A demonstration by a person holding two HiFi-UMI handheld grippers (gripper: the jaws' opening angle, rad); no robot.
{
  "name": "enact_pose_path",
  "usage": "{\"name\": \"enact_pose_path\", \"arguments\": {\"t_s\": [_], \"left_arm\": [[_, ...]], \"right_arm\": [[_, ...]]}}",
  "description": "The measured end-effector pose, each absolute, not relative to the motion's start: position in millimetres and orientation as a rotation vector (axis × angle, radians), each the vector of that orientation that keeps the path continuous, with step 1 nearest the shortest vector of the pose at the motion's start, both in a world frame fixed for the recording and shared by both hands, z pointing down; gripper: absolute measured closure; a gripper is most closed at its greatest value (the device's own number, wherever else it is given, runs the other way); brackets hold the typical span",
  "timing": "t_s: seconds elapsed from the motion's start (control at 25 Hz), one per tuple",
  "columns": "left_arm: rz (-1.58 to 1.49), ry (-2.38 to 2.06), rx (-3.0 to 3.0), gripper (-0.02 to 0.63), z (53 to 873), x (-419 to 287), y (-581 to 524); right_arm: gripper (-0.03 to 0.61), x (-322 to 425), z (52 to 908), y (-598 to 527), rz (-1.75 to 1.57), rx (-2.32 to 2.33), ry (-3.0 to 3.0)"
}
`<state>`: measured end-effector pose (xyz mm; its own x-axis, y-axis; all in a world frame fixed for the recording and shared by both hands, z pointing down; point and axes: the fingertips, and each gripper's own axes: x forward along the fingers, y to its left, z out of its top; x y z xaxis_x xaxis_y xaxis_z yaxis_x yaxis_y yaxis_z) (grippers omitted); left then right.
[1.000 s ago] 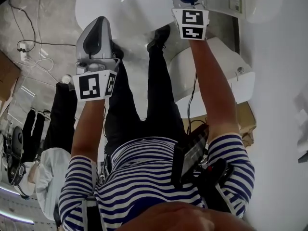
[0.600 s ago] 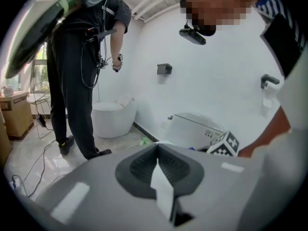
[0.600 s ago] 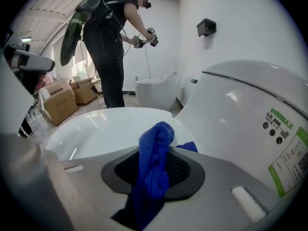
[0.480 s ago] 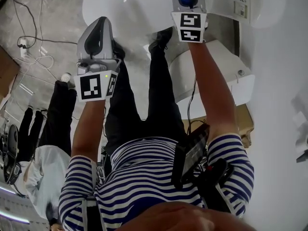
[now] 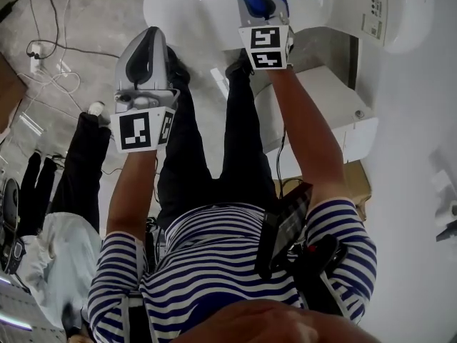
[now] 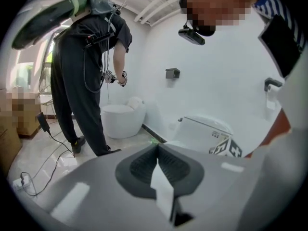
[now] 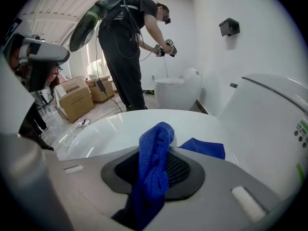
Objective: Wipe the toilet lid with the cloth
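The cloth (image 7: pixel 153 174) was pinched in the right gripper (image 7: pixel 155 146), its free end draped on the toilet lid (image 7: pixel 120 126) just ahead, seemingly for wiping, while the left gripper (image 6: pixel 157 150), pressed together on nothing, hung idle alongside.

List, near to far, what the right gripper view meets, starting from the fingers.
First the blue terry cloth pinched in the right gripper → glossy white toilet lid → round white toilet by the far wall.
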<state>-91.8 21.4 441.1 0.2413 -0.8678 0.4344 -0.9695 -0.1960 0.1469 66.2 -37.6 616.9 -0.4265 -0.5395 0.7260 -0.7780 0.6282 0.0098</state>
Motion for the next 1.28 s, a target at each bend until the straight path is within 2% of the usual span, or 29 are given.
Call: {"name": "enact_pose_path", "arguments": {"t_s": [0.8,1.0,1.28], "left_arm": [[0.312,-1.796,2.02,0.612,443.1,-200.5,72.3],[0.311,-1.811,2.0,0.612,446.2,-216.3,83.1],[0.293,-1.823,1.988,0.612,445.7,-217.6,82.2]], "right_arm": [[0.46,-134.2,632.9,67.3,0.445,0.678,-2.263],[0.462,-157.8,637.7,83.7,0.439,0.63,-2.272],[0.46,-153.6,627.0,74.3,0.441,0.653,-2.287]]}}
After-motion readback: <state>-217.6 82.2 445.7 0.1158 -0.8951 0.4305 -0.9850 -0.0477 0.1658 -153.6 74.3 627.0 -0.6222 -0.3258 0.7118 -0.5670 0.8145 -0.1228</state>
